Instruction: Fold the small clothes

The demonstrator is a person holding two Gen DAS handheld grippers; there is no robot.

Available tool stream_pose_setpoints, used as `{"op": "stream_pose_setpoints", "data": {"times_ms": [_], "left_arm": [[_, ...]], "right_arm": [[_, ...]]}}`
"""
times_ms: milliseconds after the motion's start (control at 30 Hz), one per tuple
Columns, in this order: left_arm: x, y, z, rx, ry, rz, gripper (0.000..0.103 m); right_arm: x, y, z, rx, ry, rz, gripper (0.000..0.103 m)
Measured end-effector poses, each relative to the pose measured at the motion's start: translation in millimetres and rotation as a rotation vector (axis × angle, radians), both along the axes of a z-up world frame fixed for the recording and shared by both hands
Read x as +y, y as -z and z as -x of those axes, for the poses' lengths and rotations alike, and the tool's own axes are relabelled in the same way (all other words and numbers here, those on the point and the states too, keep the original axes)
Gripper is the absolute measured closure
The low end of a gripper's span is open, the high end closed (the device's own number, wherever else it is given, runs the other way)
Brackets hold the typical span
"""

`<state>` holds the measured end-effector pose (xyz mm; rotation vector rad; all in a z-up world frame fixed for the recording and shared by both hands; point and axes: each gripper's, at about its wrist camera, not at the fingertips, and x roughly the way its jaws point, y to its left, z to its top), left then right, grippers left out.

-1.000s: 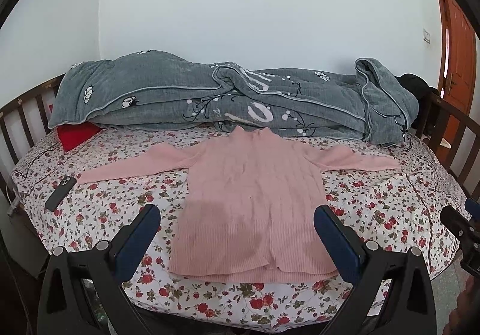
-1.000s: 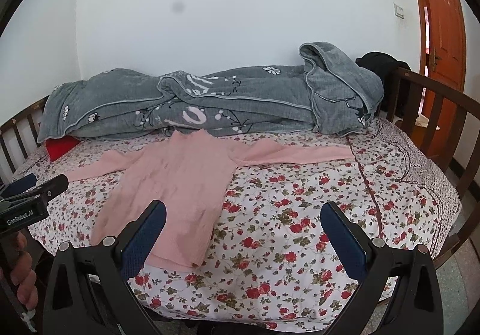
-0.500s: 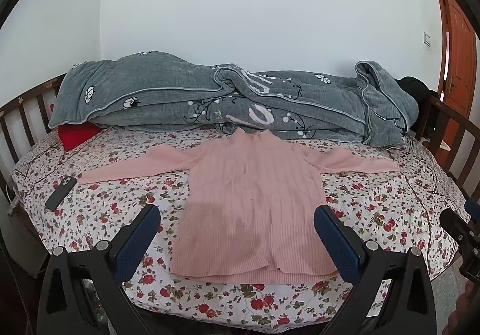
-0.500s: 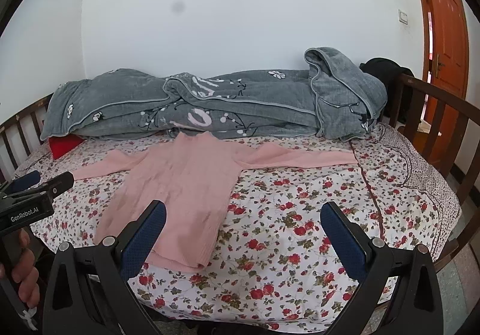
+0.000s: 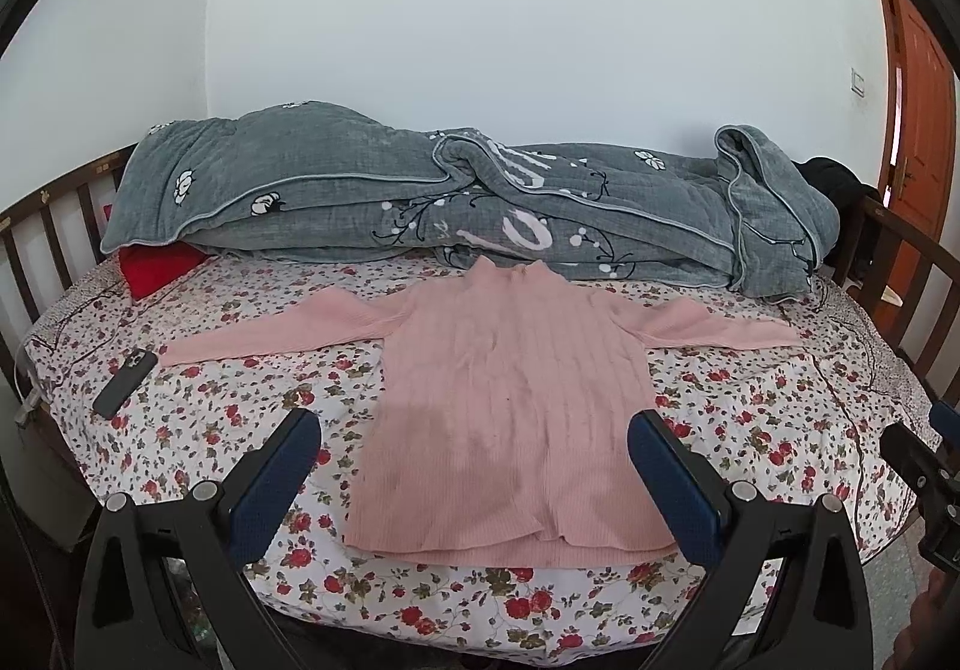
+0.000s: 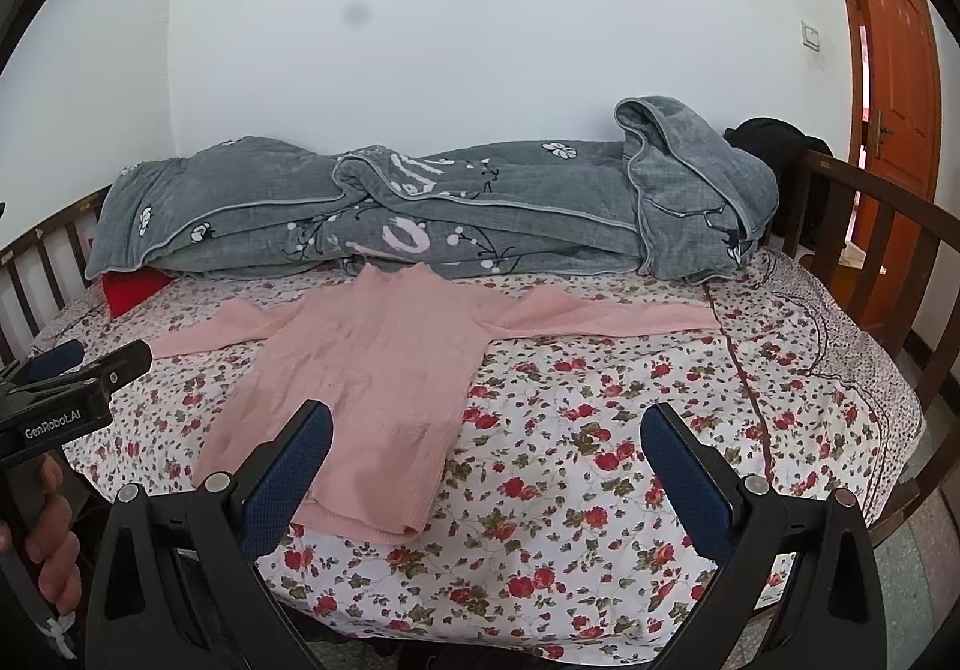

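a plain white wall (image 5: 480,10) rises behind a bed with a dark wooden slatted rail (image 6: 870,226) and a rose-print sheet (image 6: 600,430). a rumpled grey quilt (image 5: 420,202) lies along the wall side, a red pillow (image 5: 153,268) under its left end. an orange-brown door (image 6: 894,70) stands at right, beside a light switch (image 6: 812,36).

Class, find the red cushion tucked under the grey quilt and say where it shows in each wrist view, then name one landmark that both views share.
Left wrist view: the red cushion sits at the left, poking out under the near end of the grey quilt.
Right wrist view: the same cushion is at the far left, again under the quilt's end.
Shared landmark: the pink knitted sweater lying flat on the floral sheet.
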<state>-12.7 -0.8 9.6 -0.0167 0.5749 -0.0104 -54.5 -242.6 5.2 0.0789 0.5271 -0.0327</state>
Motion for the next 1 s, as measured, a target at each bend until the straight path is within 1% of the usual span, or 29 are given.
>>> {"op": "stream_pose_setpoints", "data": {"times_ms": [267, 433, 767, 900, 1000], "left_arm": [[1.5, -0.2, -0.6, 0.004, 0.0, 0.008, 0.0], [-0.3, 0.4, -1.7, 0.005, 0.008, -0.006, 0.0], [-0.7, 4.3, -15.5, 0.009, 0.019, -0.014, 0.0], [6.1, 14.7, -28.5, 0.023, 0.013, 0.0, 0.0], [15.8, 31.4, -43.8, 0.064, 0.005, 0.018, 0.0]], "right_arm": [[1.8, -0.3, 0.8, -0.002, -0.003, -0.003, 0.002], [3.5, -2.7, -0.8, -0.001, -0.009, 0.002, 0.002], [13.6, -5.6, -11.5, 0.011, -0.034, 0.011, 0.002], [19.7, 0.4, -23.0, 0.017, -0.05, 0.02, 0.002], [19.9, 10.1, -33.4, -0.003, -0.043, 0.006, 0.002]]}}
